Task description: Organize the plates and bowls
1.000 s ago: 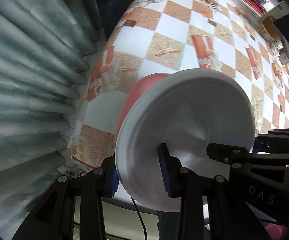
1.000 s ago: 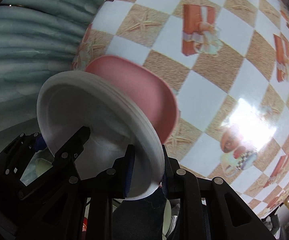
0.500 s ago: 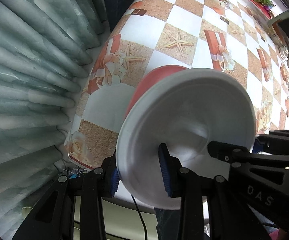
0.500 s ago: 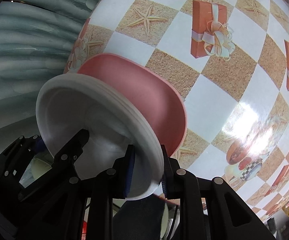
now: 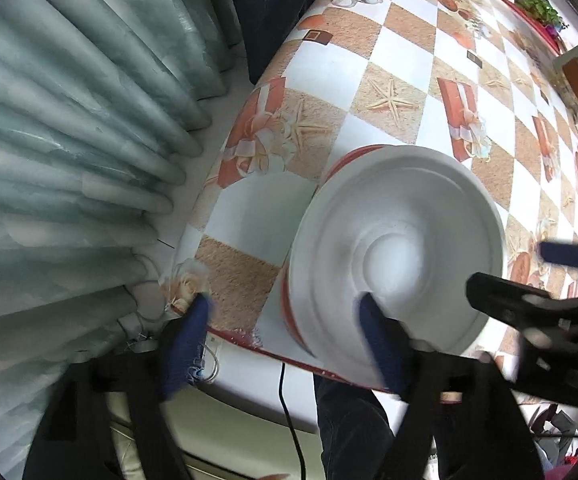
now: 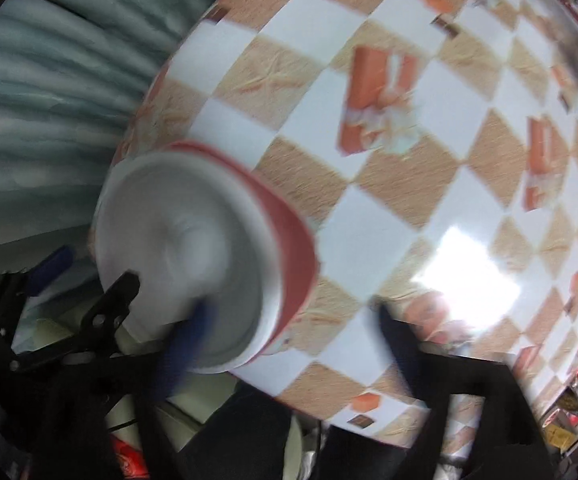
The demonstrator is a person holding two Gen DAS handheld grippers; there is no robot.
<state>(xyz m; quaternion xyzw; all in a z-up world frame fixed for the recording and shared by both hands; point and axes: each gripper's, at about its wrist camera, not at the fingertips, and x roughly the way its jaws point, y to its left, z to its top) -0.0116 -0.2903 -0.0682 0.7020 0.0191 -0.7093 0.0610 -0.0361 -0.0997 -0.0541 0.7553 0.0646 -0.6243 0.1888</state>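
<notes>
Both tongs stood spread apart: the left tongs (image 5: 285,344) had blue-padded fingers wide on either side of the stack's near edge, and the right tongs (image 6: 281,332) likewise gaped, where half a second before each had been pinched on the rim of the round white foam plate (image 5: 401,248). That release was the change that mattered. The white plate, nested with what looked like more white ones, sat on the pink plastic plate (image 6: 293,236), and the whole stack now rested on the checked orange-and-white oilcloth tabletop (image 5: 393,52) near its front corner, beside the pale grey-green pleated curtain (image 5: 69,128). In the left wrist view one blue pad (image 5: 377,344) still overlapped the white rim, though whether it touched could not be told through the motion blur; the other pad lay off beyond the tabletop's edge. In the right wrist view one blurred pad (image 6: 185,344) crossed the stack's near rim and the opposite finger stood well clear over the cloth. Judging from this, the stacking step looked finished: the plates had been set down as one pile and let go. It sat close to the tabletop's edge, so a careless withdrawal could nudge the light foam plates askew or drag them toward the drop.
</notes>
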